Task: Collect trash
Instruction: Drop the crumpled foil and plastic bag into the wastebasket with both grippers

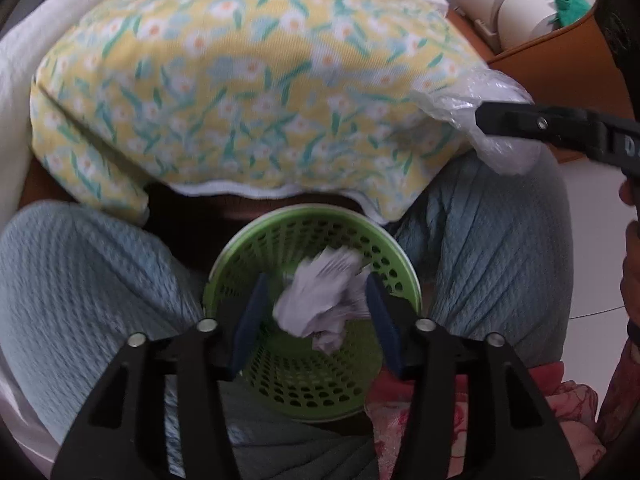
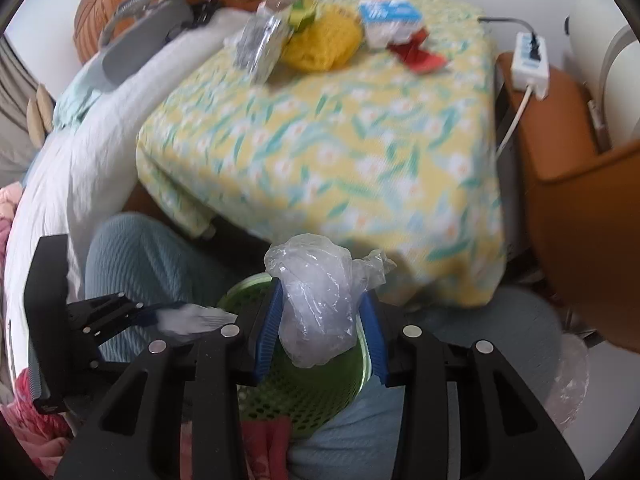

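Note:
A green perforated basket [image 1: 304, 376] sits between the person's knees, below the table edge; it also shows in the right wrist view [image 2: 308, 396]. My left gripper [image 1: 316, 308] is over the basket with a crumpled white paper wad [image 1: 320, 300] between its blue pads; the wad is blurred and the pads stand a little apart from it. My right gripper [image 2: 320, 320] is shut on a crumpled clear plastic bag [image 2: 320, 300] just above the basket rim. The bag also shows in the left wrist view [image 1: 480, 120] at the table's right corner.
The table has a yellow floral cloth [image 2: 340, 140]. At its far end lie a foil wrapper [image 2: 260, 44], a yellow cloth [image 2: 324, 44], a blue-white packet [image 2: 390, 20] and a red wrapper [image 2: 418, 54]. A brown chair [image 2: 568, 128] with a power strip [image 2: 530, 60] stands right.

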A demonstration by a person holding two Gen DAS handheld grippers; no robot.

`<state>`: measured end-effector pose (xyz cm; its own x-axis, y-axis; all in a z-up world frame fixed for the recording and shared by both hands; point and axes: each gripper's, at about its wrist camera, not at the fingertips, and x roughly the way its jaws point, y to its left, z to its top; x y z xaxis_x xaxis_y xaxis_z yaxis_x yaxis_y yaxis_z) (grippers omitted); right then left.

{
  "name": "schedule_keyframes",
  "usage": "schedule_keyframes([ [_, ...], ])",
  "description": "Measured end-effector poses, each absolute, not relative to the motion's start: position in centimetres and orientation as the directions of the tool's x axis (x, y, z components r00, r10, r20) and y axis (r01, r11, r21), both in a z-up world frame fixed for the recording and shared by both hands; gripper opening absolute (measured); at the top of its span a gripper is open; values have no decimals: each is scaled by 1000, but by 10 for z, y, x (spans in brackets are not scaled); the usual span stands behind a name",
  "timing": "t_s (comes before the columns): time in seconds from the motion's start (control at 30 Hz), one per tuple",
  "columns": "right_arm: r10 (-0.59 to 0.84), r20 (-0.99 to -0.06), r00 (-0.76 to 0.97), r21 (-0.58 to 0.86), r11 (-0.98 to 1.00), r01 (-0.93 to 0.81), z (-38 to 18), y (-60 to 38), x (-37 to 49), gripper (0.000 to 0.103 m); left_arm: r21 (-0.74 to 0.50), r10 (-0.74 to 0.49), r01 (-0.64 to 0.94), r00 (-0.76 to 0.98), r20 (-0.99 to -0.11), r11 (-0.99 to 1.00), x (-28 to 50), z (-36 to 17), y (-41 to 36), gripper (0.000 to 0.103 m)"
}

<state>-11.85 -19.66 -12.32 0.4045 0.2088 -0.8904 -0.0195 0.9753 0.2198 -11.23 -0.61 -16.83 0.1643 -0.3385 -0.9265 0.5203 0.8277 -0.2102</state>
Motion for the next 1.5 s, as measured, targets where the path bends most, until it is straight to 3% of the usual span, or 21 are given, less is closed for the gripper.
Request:
schedule_keyframes([
  [0.13, 223, -897, 383, 223, 974, -46, -129, -186, -123, 40, -206, -340, 497, 195, -920, 843, -116, -163, 4, 78],
  [0.23, 230, -898, 375, 220, 973, -70, -131, -178, -125, 40, -140, -304, 481, 282, -910, 865, -117, -153, 7, 87],
  [0.4, 239, -910, 338, 212, 970, -116, -139, -162, -127, 41, -89, -279, 451, 373, -885, 888, -110, -133, 22, 93],
  [0.43, 241, -914, 327, 210, 970, -126, -142, -159, -127, 48, -95, -283, 444, 380, -880, 891, -108, -129, 26, 94],
  [0.57, 215, -925, 314, 171, 972, -162, -150, -147, -132, 93, -116, -302, 426, 402, -865, 897, -103, -120, 38, 95],
  [0.6, 199, -926, 320, 152, 975, -165, -150, -146, -132, 95, -125, -316, 433, 403, -859, 893, -101, -117, 41, 95],
  [0.87, 153, -916, 371, 128, 988, -90, -142, -166, -125, 95, -158, -342, 414, 420, -840, 897, -95, -107, 47, 95],
  [1.5, 50, -834, 550, 112, 990, 80, -91, -222, -70, 99, -67, -358, 469, 566, -743, 881, -30, -64, 1, 95],
])
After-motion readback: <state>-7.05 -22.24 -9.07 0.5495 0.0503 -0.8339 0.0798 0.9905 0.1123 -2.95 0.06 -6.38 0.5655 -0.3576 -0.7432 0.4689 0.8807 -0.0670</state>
